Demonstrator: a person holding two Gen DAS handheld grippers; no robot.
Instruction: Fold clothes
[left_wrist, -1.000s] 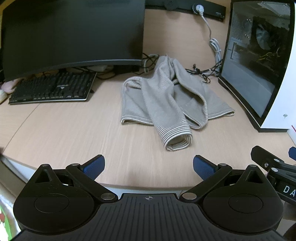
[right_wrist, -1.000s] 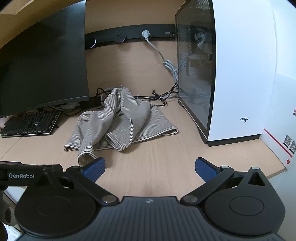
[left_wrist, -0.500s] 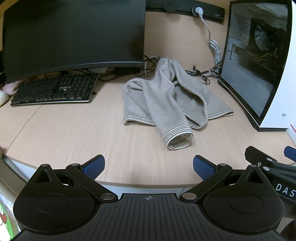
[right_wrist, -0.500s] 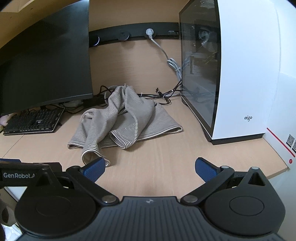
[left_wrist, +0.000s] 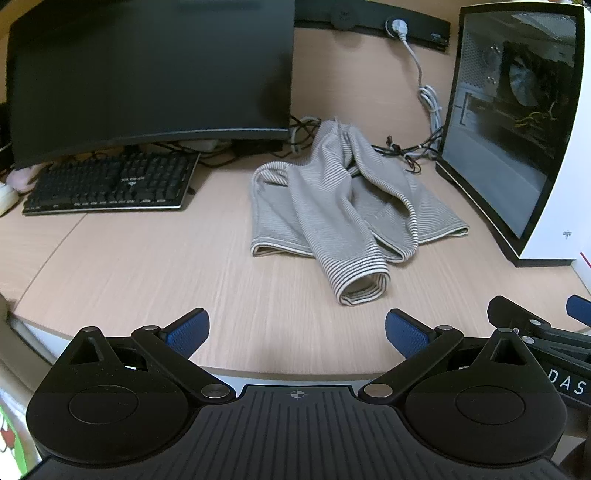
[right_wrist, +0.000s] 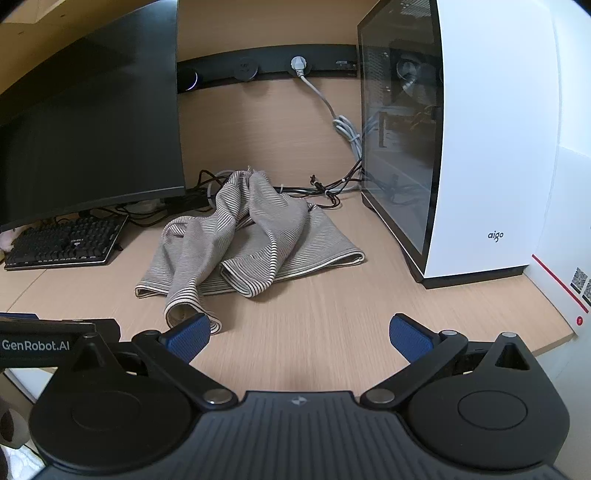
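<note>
With both my left claw (left_wrist: 293, 330) and right claw (right_wrist: 299, 332) spread wide and empty, the top (left_wrist: 343, 206) lies crumpled mid-surface (left_wrist: 147, 266), and I risk snagging the cables (left_wrist: 406, 155) behind it or pinching 2 layers.

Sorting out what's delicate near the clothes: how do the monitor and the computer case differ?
The monitor is black with a dark, blank screen; the computer case is white with a see-through side panel showing a fan and cables inside. The monitor stands left of the striped garment, above a keyboard; the computer case stands to its right. Both sit on the wooden desk, close to the garment.
</note>
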